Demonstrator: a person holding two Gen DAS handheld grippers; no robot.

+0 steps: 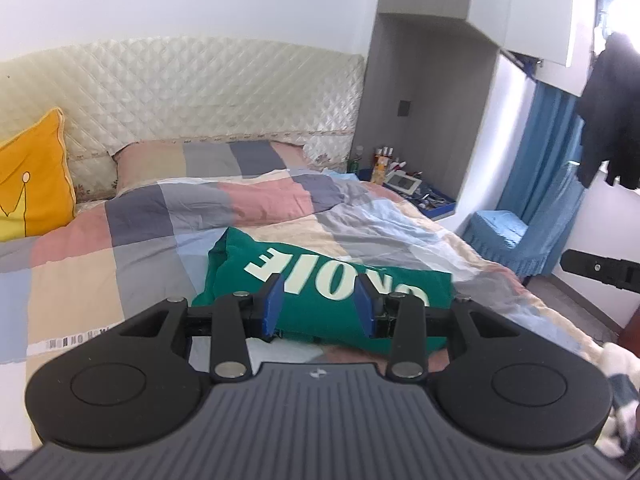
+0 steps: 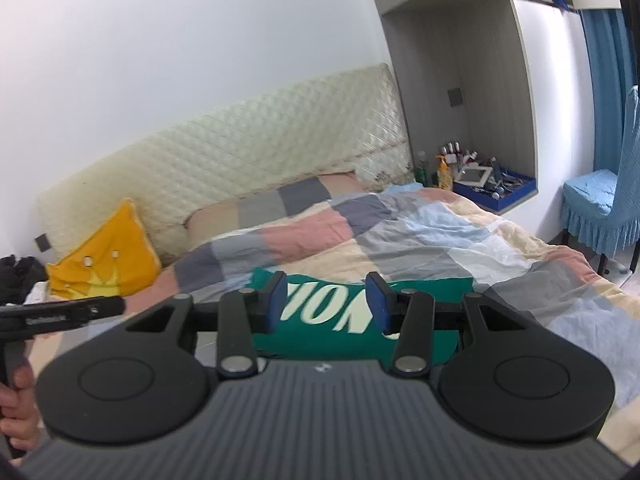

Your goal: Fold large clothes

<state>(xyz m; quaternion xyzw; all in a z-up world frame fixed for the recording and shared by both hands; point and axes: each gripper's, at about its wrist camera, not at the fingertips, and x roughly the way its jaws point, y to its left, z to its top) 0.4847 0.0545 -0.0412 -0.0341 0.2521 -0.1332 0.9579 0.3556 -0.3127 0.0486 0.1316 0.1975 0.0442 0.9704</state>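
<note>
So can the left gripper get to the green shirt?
Probably yes: the left gripper is open and empty, and the folded green shirt lies on the bed with nothing between them.

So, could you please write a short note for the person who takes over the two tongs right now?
Left tongs: open, nothing between the pads, held above the bed.
Right tongs: open, also empty, held above the bed.
The green shirt with white letters lies folded into a compact rectangle on the checked quilt, near the front edge of the bed. Neither tongs touches it.
Done: this shirt looks fully folded.
Left: perhaps smooth it or move it aside. A white cloth shows at the right edge of the left view; I cannot tell whether it is next.
</note>
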